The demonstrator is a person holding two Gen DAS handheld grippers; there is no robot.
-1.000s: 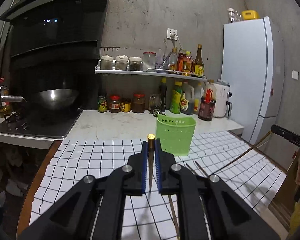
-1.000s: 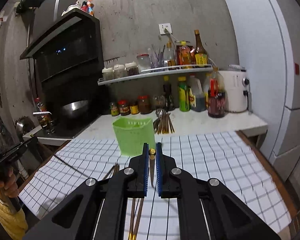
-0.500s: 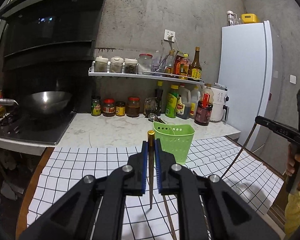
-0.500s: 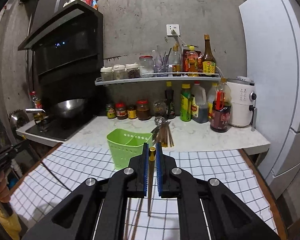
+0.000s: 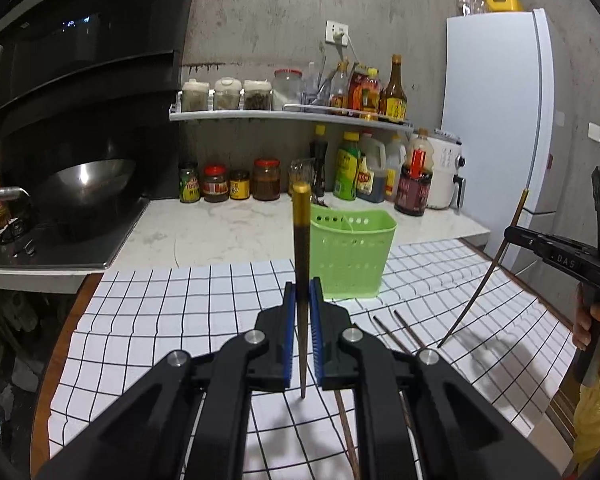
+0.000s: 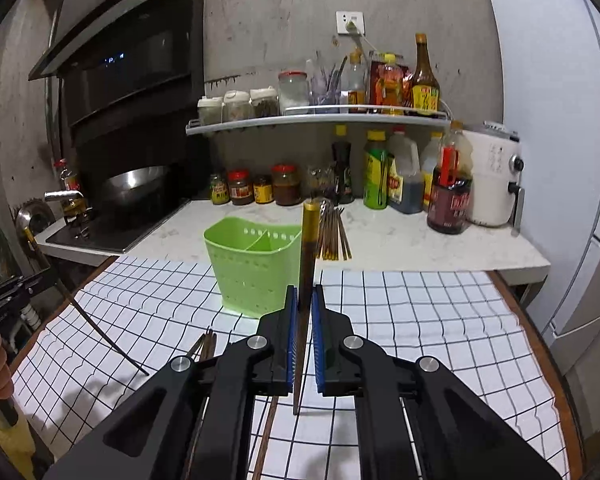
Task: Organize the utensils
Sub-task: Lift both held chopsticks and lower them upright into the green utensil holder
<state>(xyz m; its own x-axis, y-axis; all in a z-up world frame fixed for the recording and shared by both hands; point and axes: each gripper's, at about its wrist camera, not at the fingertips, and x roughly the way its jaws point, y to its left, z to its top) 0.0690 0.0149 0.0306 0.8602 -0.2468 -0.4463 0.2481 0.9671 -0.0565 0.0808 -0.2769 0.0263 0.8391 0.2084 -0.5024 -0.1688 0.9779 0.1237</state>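
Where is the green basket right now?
The green basket stands upright at the far edge of the checked cloth, ahead of both grippers; in the right wrist view, a bundle of chopsticks lies just behind it.

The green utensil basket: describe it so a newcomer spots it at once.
Find the checkered tablecloth in front of the marble counter. At the cloth's far edge, just short of the counter, stands the green utensil basket. It is the only bright green tub here, perforated with small holes and split by an inner divider, unlike the jars and bottles behind it.

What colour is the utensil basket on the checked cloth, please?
Light green basket, clearest in the right wrist view.
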